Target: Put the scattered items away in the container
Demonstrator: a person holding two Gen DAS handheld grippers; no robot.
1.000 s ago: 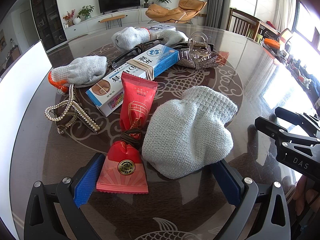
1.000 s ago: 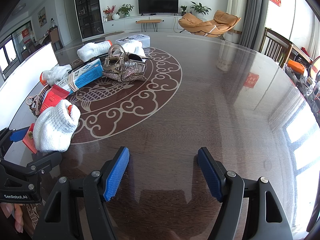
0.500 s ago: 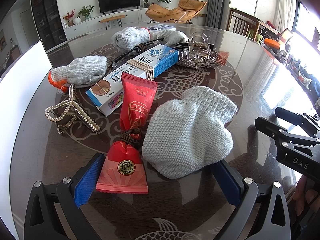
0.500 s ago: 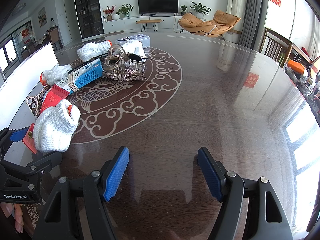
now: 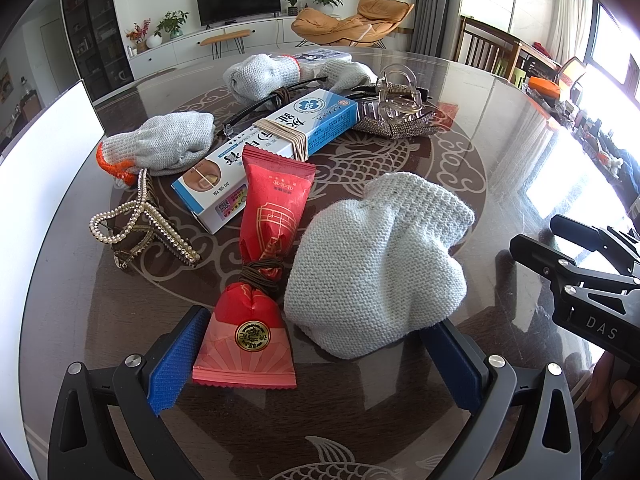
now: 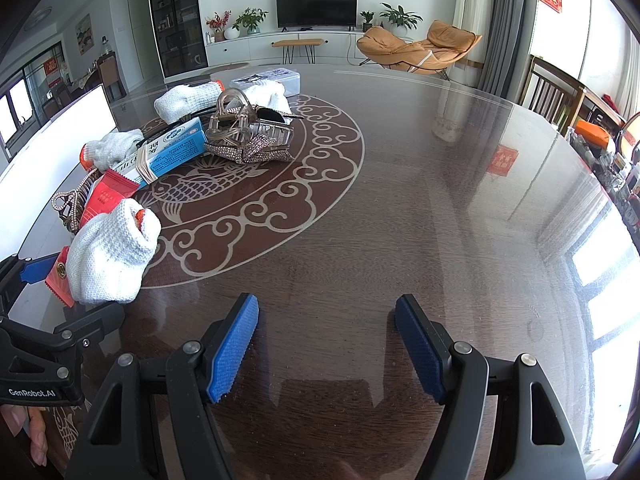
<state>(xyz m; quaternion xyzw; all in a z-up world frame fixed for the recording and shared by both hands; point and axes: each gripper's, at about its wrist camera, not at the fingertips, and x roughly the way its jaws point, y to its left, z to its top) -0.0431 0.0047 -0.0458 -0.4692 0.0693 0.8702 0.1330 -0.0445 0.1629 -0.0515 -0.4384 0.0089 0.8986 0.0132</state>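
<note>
My left gripper (image 5: 316, 356) is open, low over the table, with a red snack packet (image 5: 260, 276) and a white knitted glove (image 5: 376, 264) between its blue pads. Beyond lie a blue-and-white box (image 5: 268, 148) bound with rubber bands, a pearl hair clip (image 5: 144, 224), two more grey gloves (image 5: 164, 144) (image 5: 260, 74), black glasses (image 5: 272, 100) and a clear claw clip (image 5: 396, 96) on a glittery piece. My right gripper (image 6: 326, 348) is open and empty over bare table. A white container wall (image 5: 36, 184) stands at the left.
The round glass-topped table (image 6: 440, 200) has a fish pattern. A clear plastic box (image 6: 276, 78) sits at the far side of the pile. The right gripper's body (image 5: 588, 280) shows at the right of the left wrist view. Chairs stand beyond the far right edge.
</note>
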